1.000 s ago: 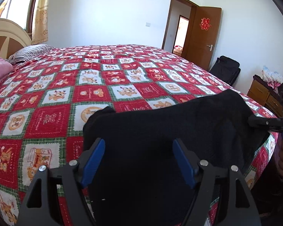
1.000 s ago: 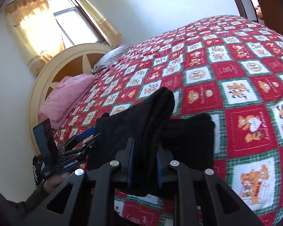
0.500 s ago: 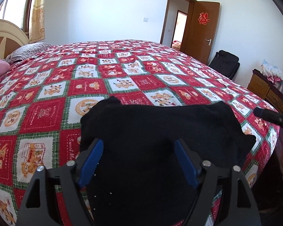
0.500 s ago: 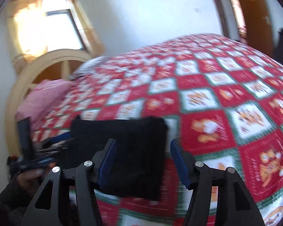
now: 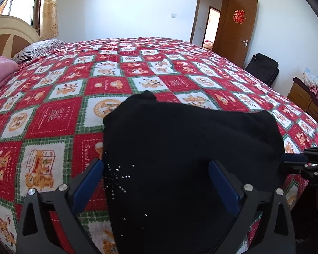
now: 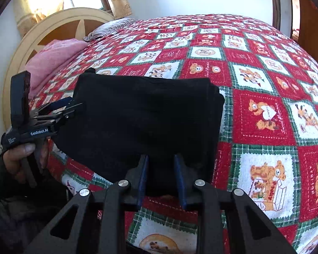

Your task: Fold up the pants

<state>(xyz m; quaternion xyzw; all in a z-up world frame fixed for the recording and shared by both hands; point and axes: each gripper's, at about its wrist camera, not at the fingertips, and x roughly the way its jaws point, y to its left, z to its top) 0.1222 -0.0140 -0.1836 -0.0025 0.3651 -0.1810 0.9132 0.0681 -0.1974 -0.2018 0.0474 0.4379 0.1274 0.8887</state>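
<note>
The black pants [image 5: 186, 148] lie folded into a compact rectangle near the front edge of the bed; they also show in the right wrist view [image 6: 142, 122]. My left gripper [image 5: 156, 182] is open, its blue fingers spread wide over the near left part of the pants. My right gripper [image 6: 161, 175] has its fingers closed on the near edge of the pants, with thick fabric between them. The right gripper shows in the left wrist view [image 5: 294, 160] at the pants' right edge. The left gripper shows in the right wrist view [image 6: 59, 108] at the pants' left edge.
The bed has a red, white and green checked bear-print cover [image 5: 116, 84]. A pink blanket [image 6: 53, 57], a striped pillow [image 5: 38, 48] and a round headboard [image 6: 53, 25] are at the head end. A brown door [image 5: 237, 27], a black bag [image 5: 262, 67] and a wooden dresser [image 5: 307, 101] stand to the right.
My right gripper let the raised pants fold drop flat, opened, then closed again on the near edge of the pants. The left gripper stayed open and shifted slightly.
</note>
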